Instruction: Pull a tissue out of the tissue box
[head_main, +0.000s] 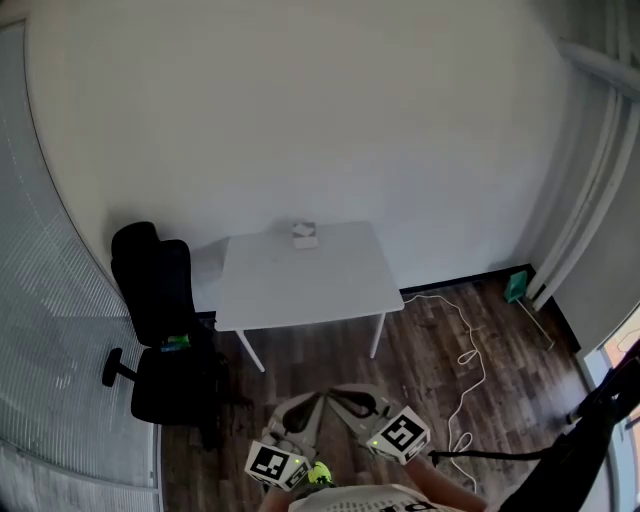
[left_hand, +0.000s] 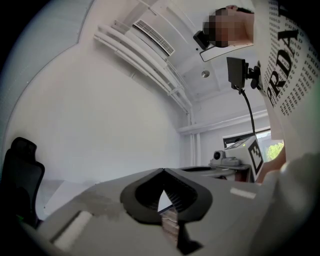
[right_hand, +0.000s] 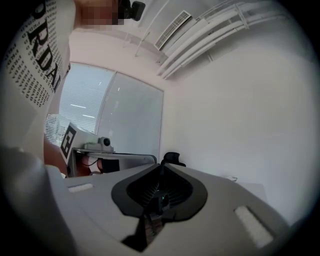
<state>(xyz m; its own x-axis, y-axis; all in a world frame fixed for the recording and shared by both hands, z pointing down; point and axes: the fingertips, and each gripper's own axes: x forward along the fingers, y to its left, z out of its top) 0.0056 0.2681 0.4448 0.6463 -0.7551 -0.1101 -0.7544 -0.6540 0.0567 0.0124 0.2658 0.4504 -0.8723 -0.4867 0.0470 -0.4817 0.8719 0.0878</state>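
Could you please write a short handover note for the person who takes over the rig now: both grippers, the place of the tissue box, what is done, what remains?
Left gripper: shut, nothing between its jaws.
Right gripper: shut, also empty.
Both are held close to the person, well short of the table.
Tissue box: at the far edge of the white table, near the wall; a black chair stands left of the table.
Done: nothing yet.
Left: reach the table, steady the box, pull out one tissue.
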